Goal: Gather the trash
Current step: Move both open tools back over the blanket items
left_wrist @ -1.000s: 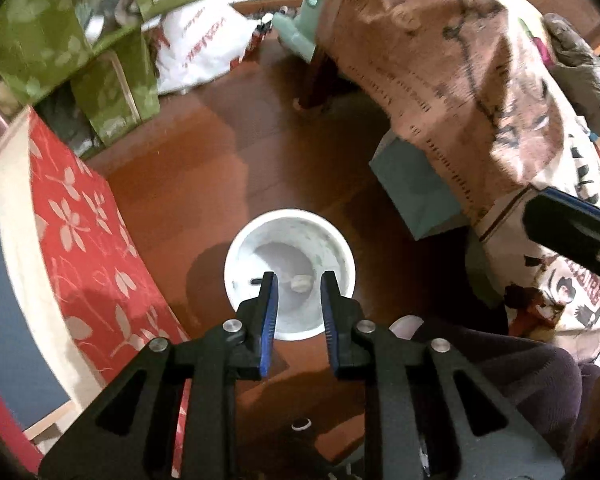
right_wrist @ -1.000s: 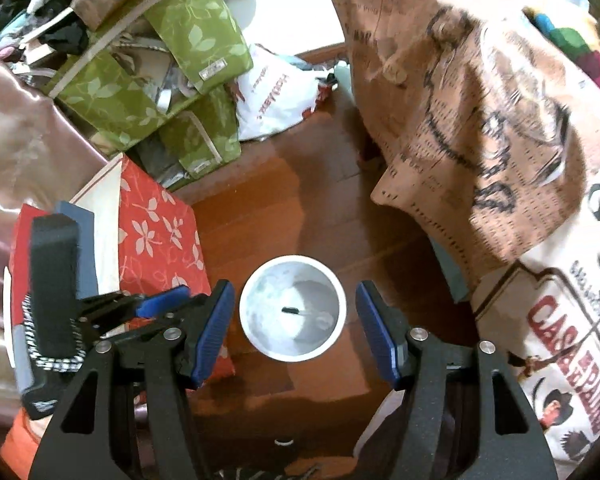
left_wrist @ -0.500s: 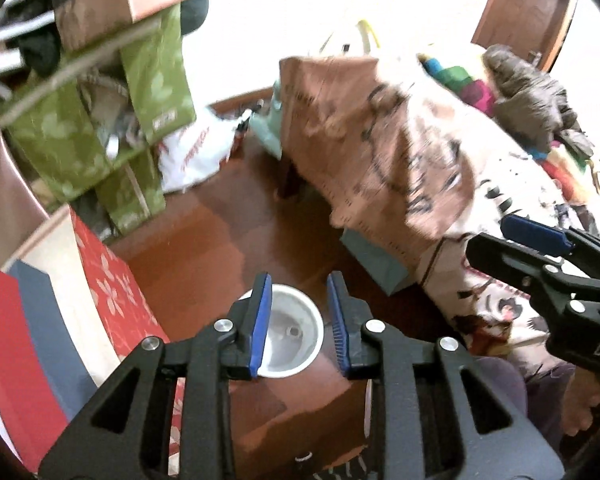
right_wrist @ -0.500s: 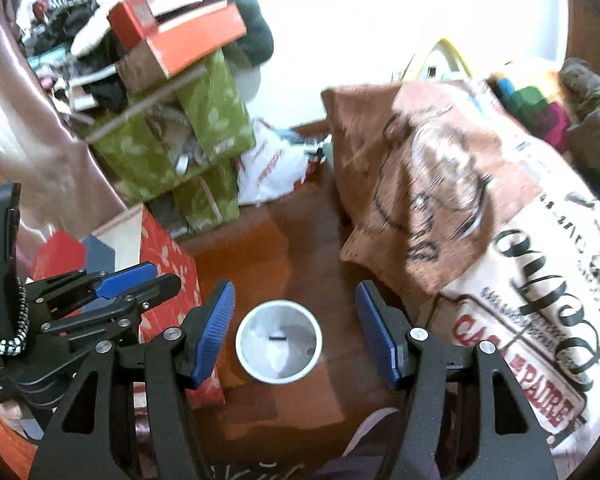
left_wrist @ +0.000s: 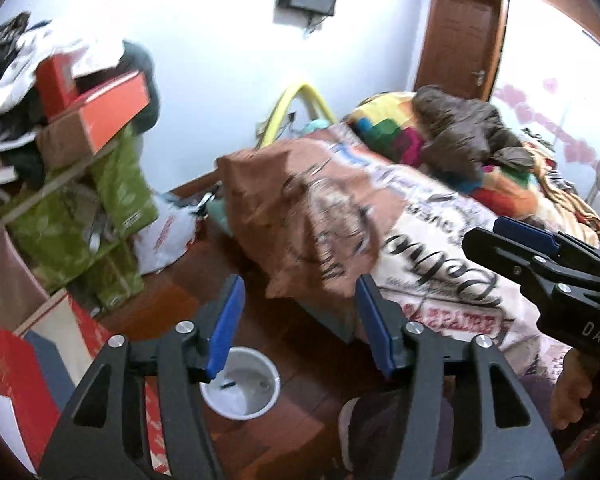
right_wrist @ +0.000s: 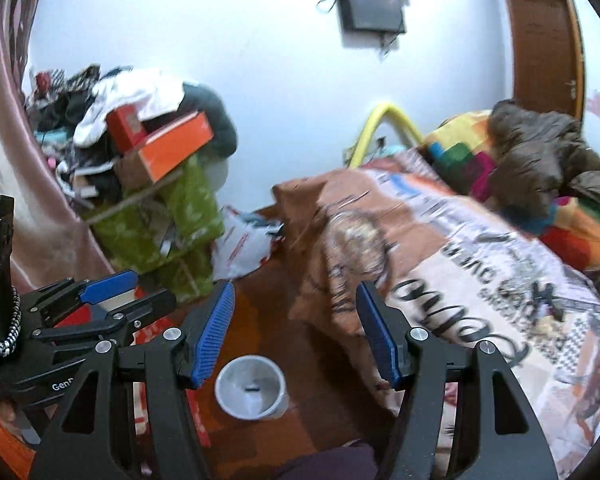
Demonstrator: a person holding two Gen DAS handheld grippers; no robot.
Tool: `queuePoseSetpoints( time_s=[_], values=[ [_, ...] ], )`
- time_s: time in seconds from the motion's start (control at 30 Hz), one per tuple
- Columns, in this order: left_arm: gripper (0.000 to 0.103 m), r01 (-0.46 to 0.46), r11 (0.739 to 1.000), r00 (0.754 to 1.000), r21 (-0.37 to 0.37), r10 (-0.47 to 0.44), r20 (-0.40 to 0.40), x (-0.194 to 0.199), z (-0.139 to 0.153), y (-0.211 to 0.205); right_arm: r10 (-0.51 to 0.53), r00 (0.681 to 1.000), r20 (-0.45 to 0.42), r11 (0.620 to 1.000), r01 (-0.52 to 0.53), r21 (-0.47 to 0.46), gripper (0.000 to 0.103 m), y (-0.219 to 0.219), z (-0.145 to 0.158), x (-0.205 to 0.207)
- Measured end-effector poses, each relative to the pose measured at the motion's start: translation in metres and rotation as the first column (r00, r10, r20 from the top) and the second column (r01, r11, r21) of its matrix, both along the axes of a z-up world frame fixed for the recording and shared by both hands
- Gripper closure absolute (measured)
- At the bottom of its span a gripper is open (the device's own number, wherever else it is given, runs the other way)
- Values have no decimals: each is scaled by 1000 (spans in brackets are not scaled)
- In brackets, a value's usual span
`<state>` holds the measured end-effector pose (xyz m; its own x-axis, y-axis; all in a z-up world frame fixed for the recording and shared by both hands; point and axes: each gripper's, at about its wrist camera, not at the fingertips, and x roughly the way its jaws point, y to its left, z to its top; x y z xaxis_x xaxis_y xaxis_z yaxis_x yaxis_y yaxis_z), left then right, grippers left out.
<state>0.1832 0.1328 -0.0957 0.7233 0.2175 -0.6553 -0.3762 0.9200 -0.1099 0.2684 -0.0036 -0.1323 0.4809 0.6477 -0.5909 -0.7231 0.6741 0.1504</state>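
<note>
A white round bin stands on the wooden floor with a few small bits of trash in its bottom; it also shows in the right wrist view. My left gripper is open and empty, raised well above the bin. My right gripper is open and empty, also high above the bin. The right gripper also shows in the left wrist view, and the left gripper in the right wrist view.
A bed with a printed cover fills the right side. Green fabric boxes stacked with orange boxes and clothes stand at the left. A red floral box sits beside the bin. A white plastic bag lies by the wall.
Both grippers have risen and tilted up from over the bin, so the room and wall come into view. The left gripper's jaws have opened wide from a narrow gap.
</note>
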Motion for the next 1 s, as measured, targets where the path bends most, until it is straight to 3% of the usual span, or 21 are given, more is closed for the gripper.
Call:
queuePoseSetpoints(
  time_s=[0.17,0.37,0.53,1.0],
  values=[
    [40,75,997,996,18,-76,38,23,19,-35,-97,990,98,995,96,18,39,-43,18,5],
    [39,179,982,983,62,-181,26,58,25,-84,-199,971,130,980,196,35,37,-91,24,23],
    [36,253,966,967,51,-254,18,94,21,-122,-267,953,147,963,268,14,37,-127,20,41],
    [36,371,928,923,-29,-372,-98,212,-31,-195,-424,904,54,899,427,-99,37,-217,-36,128]
  ],
)
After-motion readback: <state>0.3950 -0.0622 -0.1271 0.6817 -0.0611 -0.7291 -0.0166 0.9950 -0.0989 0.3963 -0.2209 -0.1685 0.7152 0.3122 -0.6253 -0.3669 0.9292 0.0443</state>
